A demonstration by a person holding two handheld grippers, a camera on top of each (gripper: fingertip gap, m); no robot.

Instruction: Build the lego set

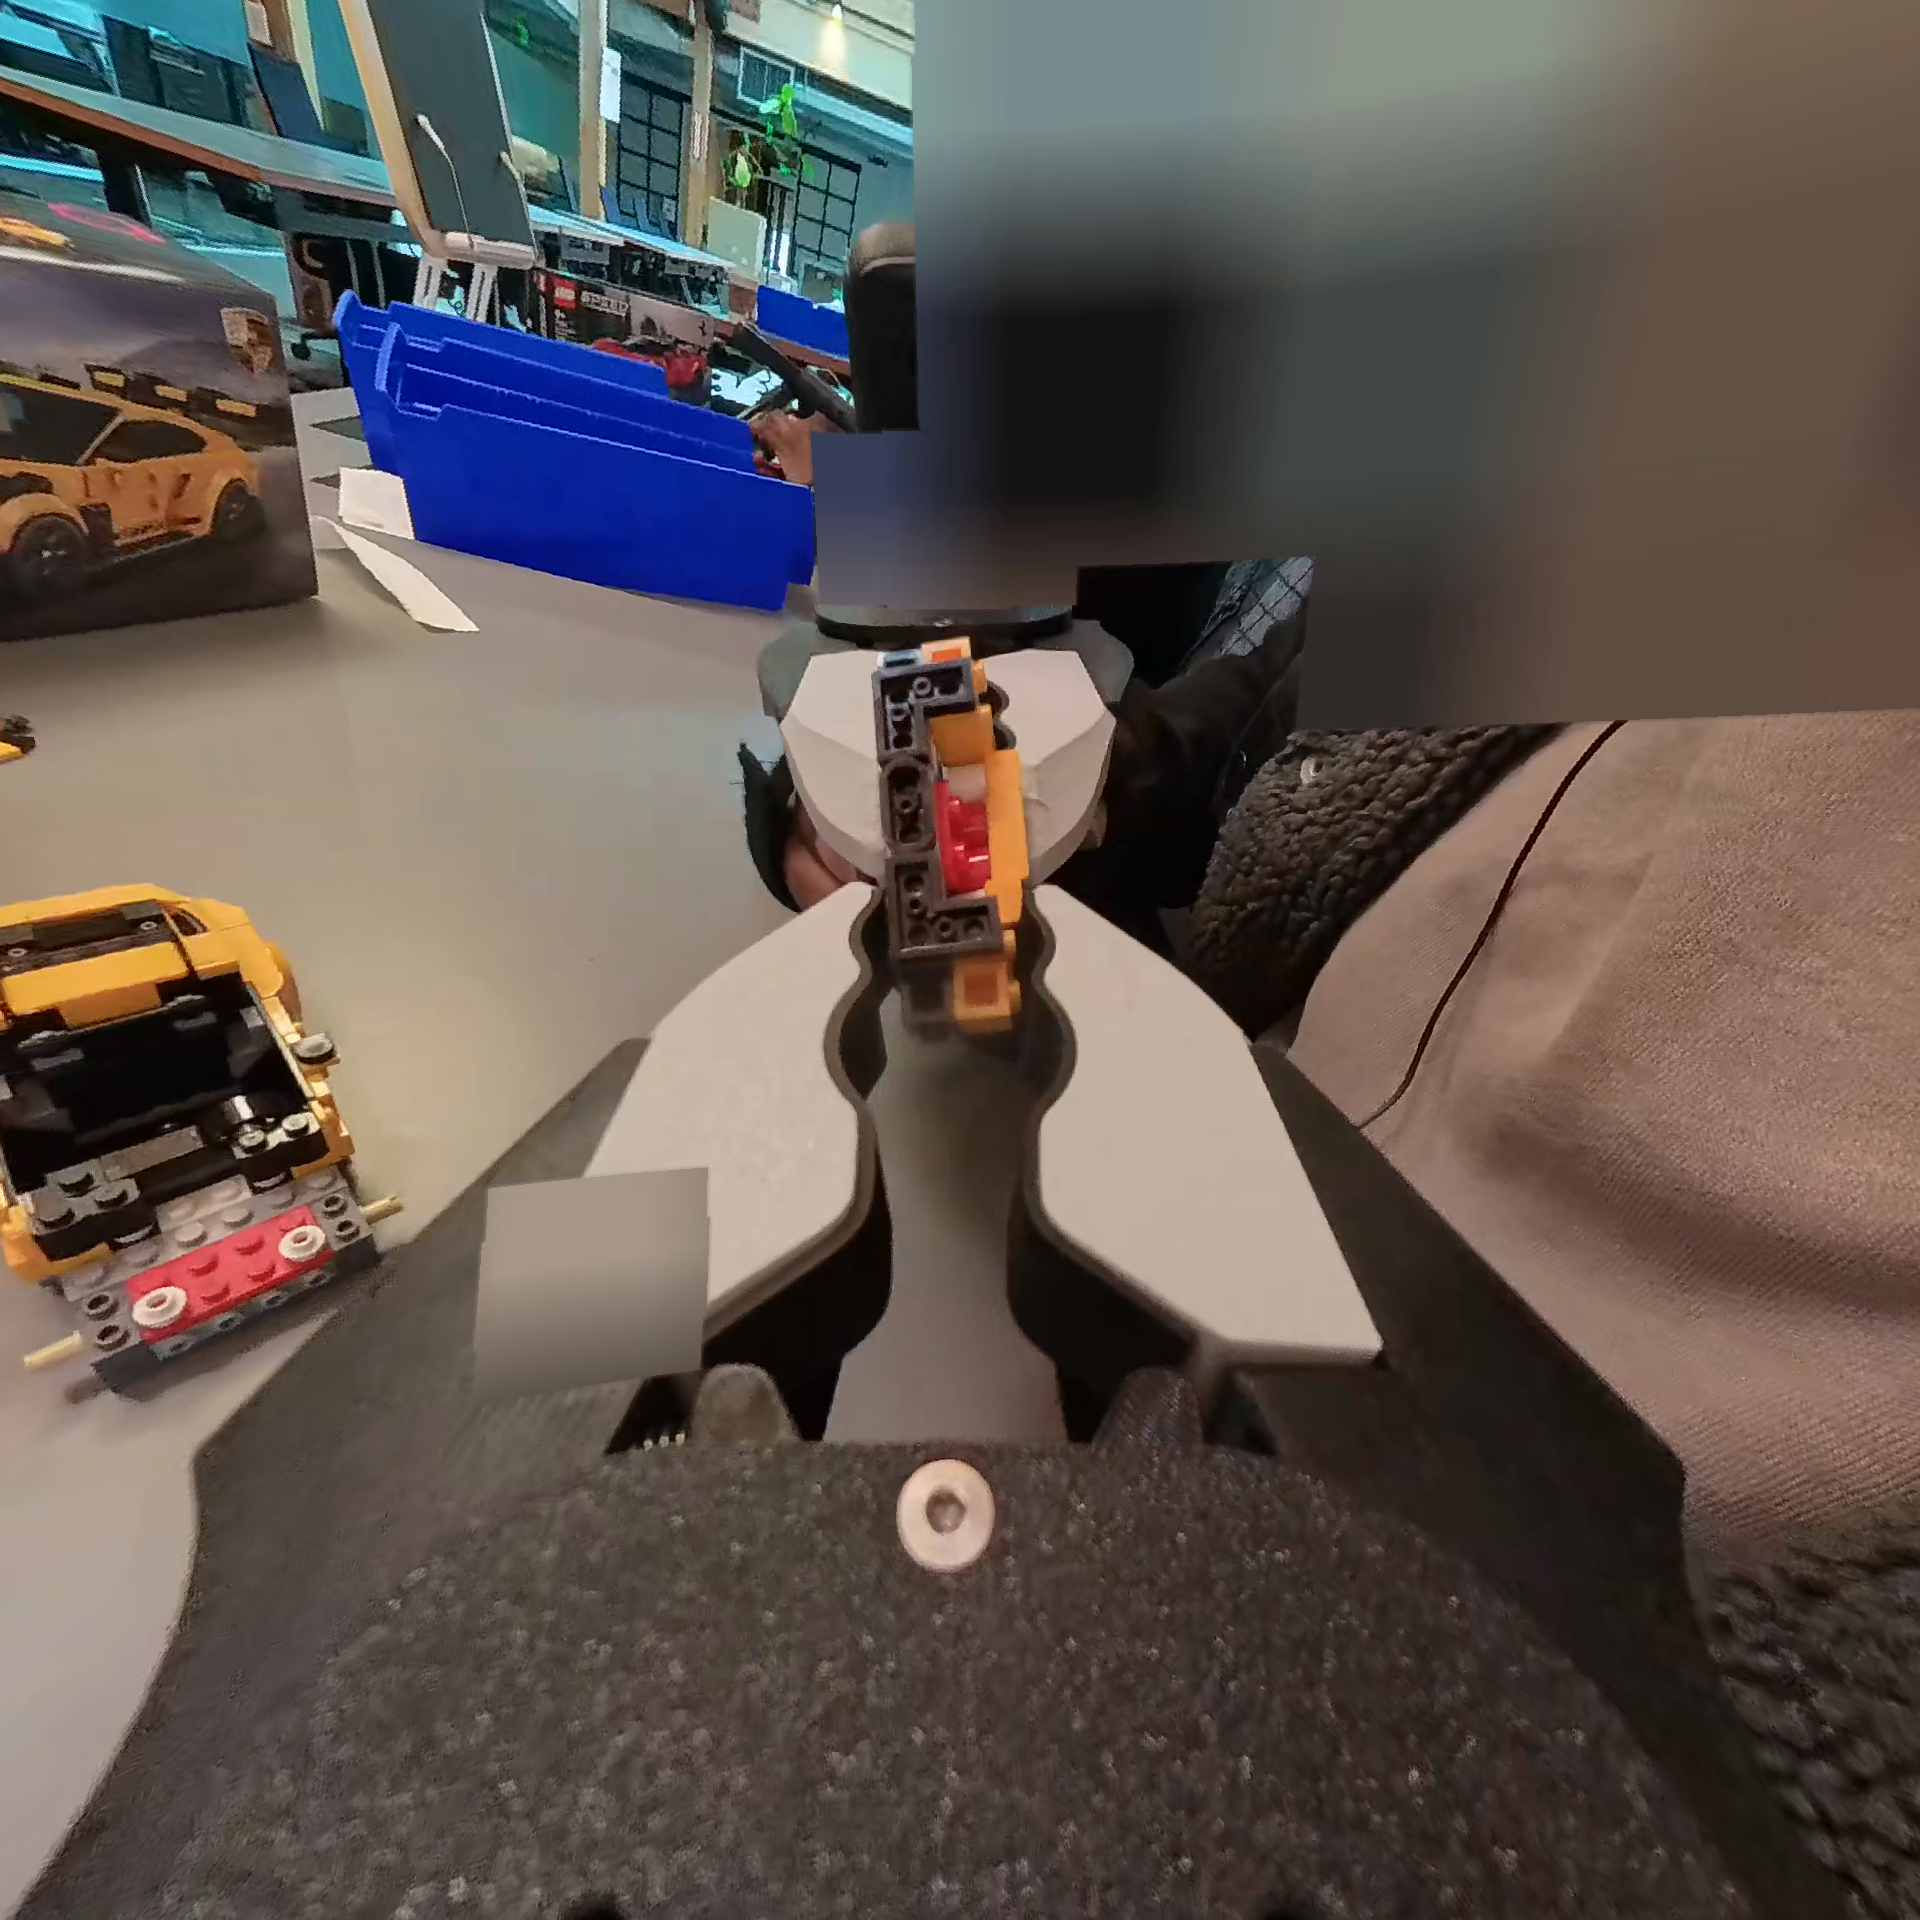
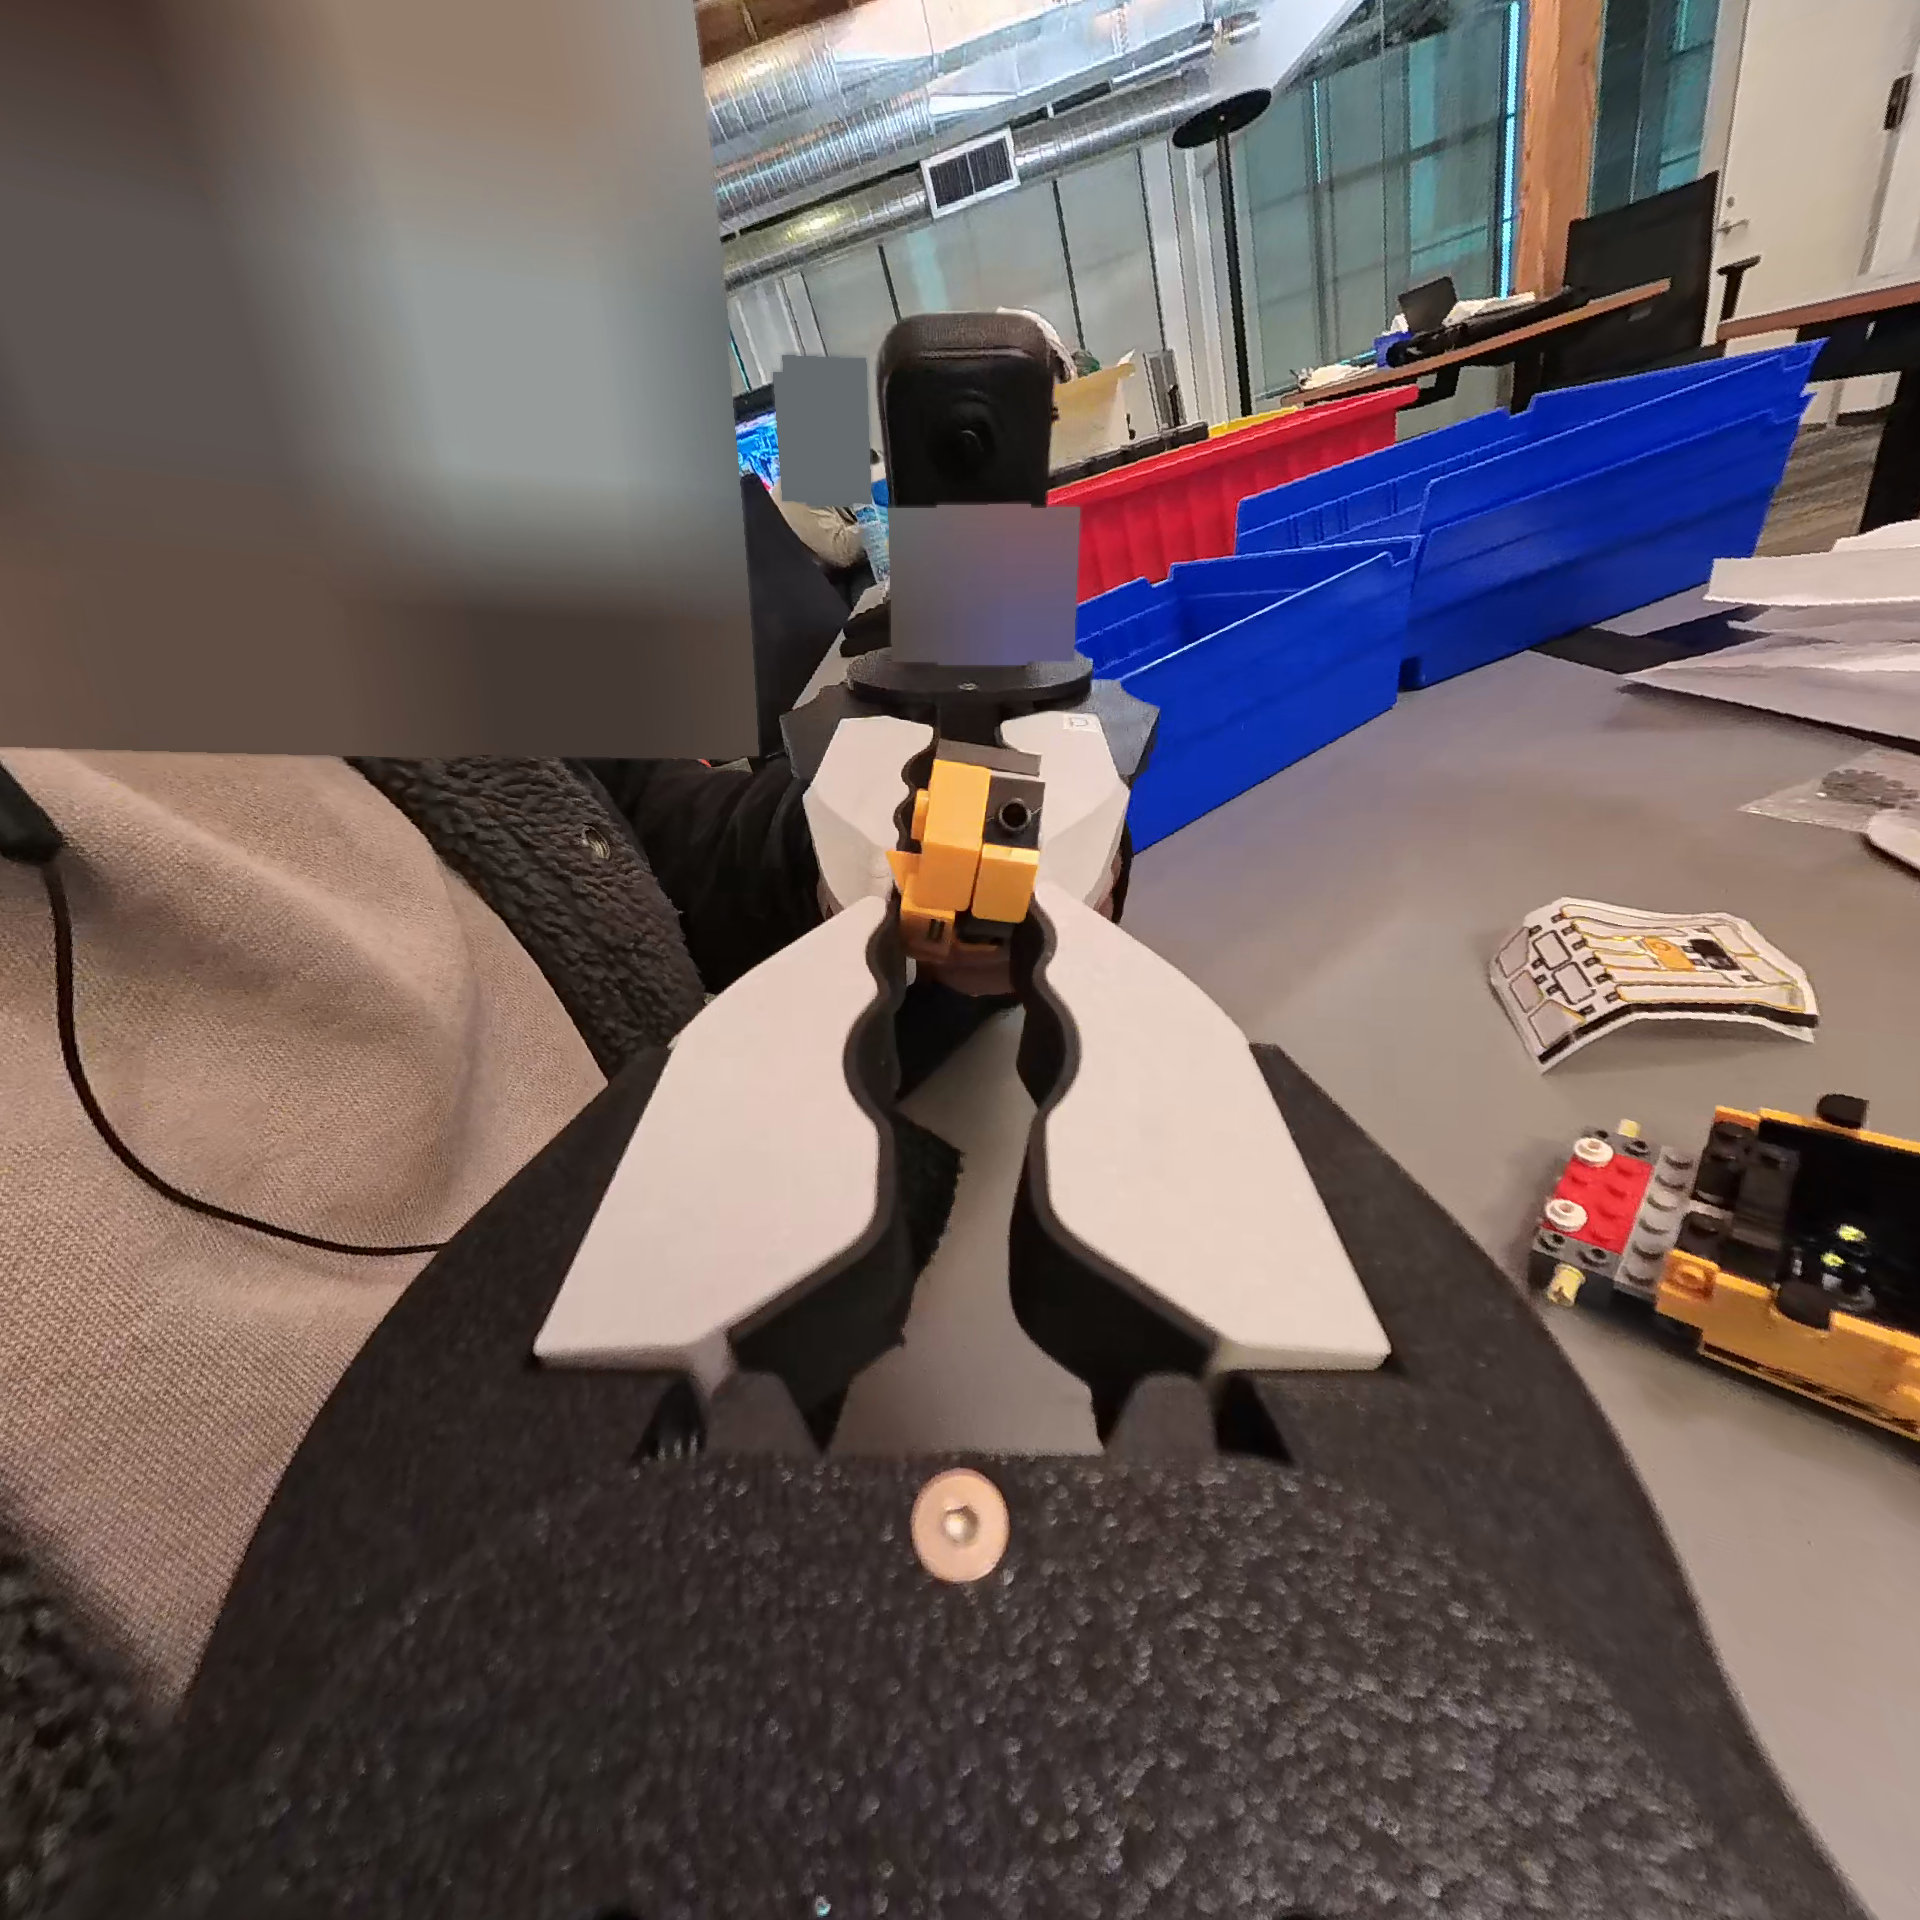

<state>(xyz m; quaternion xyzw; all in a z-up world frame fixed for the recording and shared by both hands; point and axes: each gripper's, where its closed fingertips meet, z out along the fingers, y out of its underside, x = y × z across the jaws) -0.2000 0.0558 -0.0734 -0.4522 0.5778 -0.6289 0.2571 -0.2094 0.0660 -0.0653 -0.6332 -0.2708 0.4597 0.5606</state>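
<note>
Orange and black bricks make up the small sub-assembly (image 1: 948,842) that you hold in the air between your two grippers, above the grey table (image 1: 416,790) and in front of your beige shirt (image 1: 1621,1039). Your left gripper (image 1: 951,977) has its pale fingers pinched onto the near end of that sub-assembly, with a red piece showing in its middle. Your right gripper (image 2: 961,930) faces it from the other end, closed on the same sub-assembly, whose orange blocks fill the gap at its tips.

The half-built yellow car (image 1: 166,1122) rests on the table, well apart from the sub-assembly, its roof off and a red plate bare at one end. Past the car from your left gripper stands the set's box (image 1: 145,447) with a yellow car pictured on it. Blue bins (image 1: 582,468) sit farther back on the table, with a red bin (image 2: 1236,488) behind them. A curled sticker sheet (image 2: 1652,977) lies just beyond the car.
</note>
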